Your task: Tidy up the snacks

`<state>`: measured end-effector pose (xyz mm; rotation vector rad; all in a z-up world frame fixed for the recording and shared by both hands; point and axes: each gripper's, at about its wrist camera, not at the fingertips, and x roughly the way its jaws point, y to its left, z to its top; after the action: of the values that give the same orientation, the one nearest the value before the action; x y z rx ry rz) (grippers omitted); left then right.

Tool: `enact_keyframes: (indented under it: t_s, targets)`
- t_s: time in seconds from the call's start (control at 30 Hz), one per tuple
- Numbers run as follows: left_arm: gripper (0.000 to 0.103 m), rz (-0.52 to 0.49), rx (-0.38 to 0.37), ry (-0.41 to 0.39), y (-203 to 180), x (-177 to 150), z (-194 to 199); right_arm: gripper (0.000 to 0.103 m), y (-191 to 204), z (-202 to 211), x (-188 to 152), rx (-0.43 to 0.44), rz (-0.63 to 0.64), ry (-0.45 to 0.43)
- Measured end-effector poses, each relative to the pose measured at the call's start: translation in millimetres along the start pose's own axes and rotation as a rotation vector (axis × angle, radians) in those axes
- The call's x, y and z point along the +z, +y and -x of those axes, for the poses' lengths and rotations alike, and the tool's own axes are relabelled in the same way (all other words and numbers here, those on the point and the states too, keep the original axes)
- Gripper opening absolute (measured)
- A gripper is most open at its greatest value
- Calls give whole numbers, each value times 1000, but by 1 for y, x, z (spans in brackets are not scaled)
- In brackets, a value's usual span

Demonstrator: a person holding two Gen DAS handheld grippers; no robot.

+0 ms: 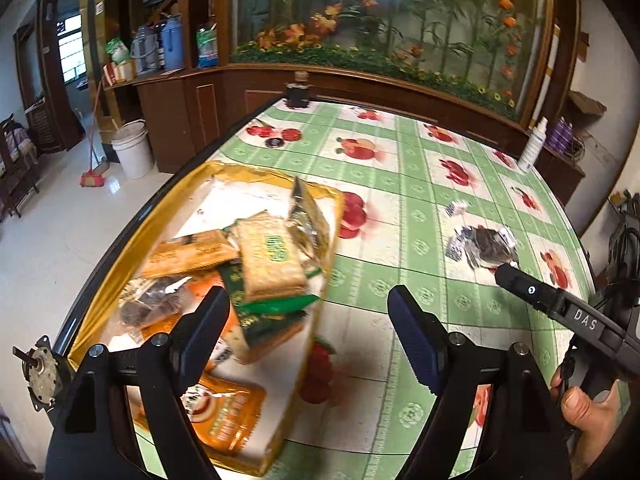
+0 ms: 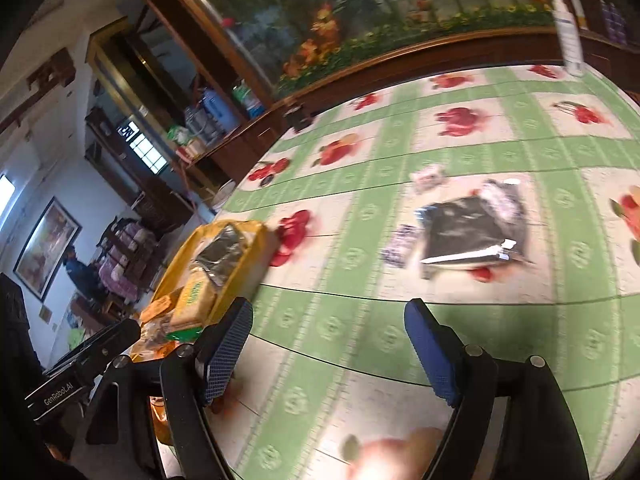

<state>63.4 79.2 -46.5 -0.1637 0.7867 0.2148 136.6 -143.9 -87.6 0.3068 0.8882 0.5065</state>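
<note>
Fingers of the left gripper (image 1: 308,328) stand spread and empty over the gold tray (image 1: 120,240) heaped with snack packets (image 1: 268,256); the right gripper (image 2: 328,348), likewise spread, faces the loose dark packet (image 2: 468,228) on the counter (image 2: 360,320). Its slick foil could slide away under a fast, blurred approach.

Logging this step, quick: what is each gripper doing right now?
Left gripper: open, holding nothing, above the yellow tray.
Right gripper: open, holding nothing, over the tablecloth.
</note>
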Motion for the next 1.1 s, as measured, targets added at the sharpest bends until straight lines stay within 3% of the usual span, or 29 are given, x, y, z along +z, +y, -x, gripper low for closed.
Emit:
enact_keyframes:
  t_s: [0.13, 0.47, 0.57, 0.63, 0.8, 1.1]
  targets:
    - [82, -35, -6, 20, -17, -4, -4, 81, -25, 17, -4, 16, -42, -23]
    - [82, -91, -50, 87, -49, -23, -19, 81, -71, 52, 0, -60, -155, -175]
    - [82, -109, -61, 101, -57, -26, -23, 81, -70, 44, 11, -105, -93, -142]
    - [82, -117, -64, 105, -61, -28, -24, 75, -63, 34, 20, -156, -8, -122]
    - [82, -113, -76, 126, -61, -29, -33, 45, -54, 5, 38, -190, 172, -41]
    - [82, -92, -80, 177, -55, -30, -58, 44, -59, -38, 62, -241, 269, 38]
